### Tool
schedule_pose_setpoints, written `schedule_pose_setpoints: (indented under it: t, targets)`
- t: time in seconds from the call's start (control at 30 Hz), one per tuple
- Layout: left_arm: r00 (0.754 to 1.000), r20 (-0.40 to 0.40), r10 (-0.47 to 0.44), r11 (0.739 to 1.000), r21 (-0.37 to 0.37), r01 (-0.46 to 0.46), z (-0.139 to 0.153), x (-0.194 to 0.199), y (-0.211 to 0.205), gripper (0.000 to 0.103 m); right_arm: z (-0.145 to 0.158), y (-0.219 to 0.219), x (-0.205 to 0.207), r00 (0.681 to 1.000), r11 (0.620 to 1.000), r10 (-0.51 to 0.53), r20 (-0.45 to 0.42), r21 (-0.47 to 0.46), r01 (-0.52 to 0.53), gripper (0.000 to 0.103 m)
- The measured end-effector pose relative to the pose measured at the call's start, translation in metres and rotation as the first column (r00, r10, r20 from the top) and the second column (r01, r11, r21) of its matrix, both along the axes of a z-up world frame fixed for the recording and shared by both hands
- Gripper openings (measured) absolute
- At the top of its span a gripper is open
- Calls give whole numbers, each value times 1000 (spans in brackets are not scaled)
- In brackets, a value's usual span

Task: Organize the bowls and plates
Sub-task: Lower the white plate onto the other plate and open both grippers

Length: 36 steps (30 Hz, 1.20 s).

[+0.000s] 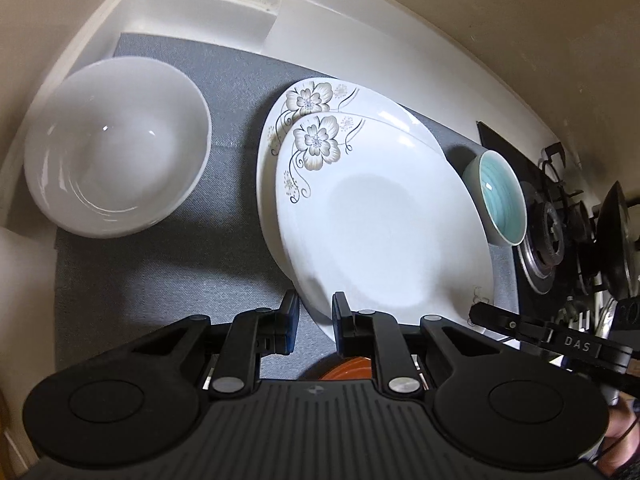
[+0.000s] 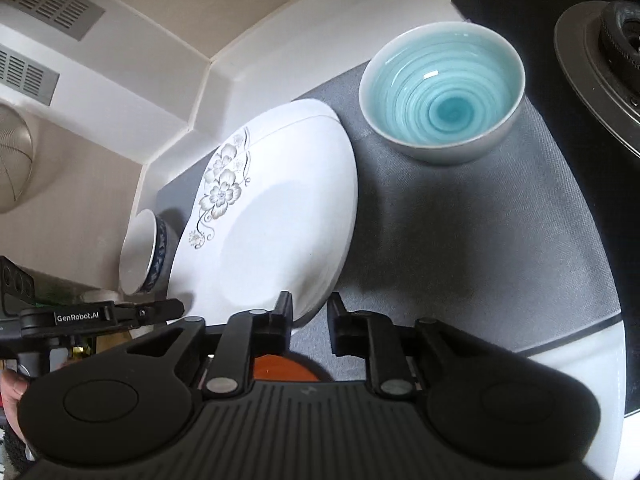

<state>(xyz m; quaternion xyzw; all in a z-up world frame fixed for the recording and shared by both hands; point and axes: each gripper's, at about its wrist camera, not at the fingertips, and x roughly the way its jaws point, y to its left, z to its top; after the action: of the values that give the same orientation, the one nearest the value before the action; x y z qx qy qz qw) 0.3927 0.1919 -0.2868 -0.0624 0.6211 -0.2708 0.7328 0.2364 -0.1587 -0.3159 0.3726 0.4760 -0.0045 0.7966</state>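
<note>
Tongs (image 1: 316, 322) astride floral plate (image 1: 384, 216) rim, contact unclear.

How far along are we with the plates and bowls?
Done: the top plate sits over the bottom plate. In hand: the left gripper clamps the top plate's near rim; the right gripper straddles it, grip unclear. Left: the white bowl and blue bowl stand apart, unstacked, on the mat.

Soft indoor light, glints on the white bowl (image 1: 116, 148), edges bent by fisheye (perhaps slight blur there).
</note>
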Motion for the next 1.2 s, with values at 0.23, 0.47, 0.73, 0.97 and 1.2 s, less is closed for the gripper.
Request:
schedule_pose_setpoints:
  t: [0.23, 0.47, 0.73, 0.97, 1.2]
  targets:
    - [1000, 3, -6, 1000, 14, 6, -5, 15, -2, 18, -6, 9, 9, 997, 995, -79, -22, -58, 77, 15]
    - [1000, 12, -2, 1000, 14, 2, -1, 19, 2, 18, -14, 16, 19, 996, 993, -87, -34, -81, 84, 18]
    - [1000, -4, -1, 1000, 15, 1, -9, 13, 0, 18, -4, 9, 9, 995, 987, -99, -12, -127, 96, 18]
    - [999, -23, 46, 999, 20, -46, -22, 25, -1, 19, -10, 10, 23, 995, 987, -97, -2, -132, 96, 9]
    - [999, 17, 38, 998, 50, -39, -10, 14, 0, 19, -13, 10, 21, 995, 988, -96, 0, -119, 95, 12]
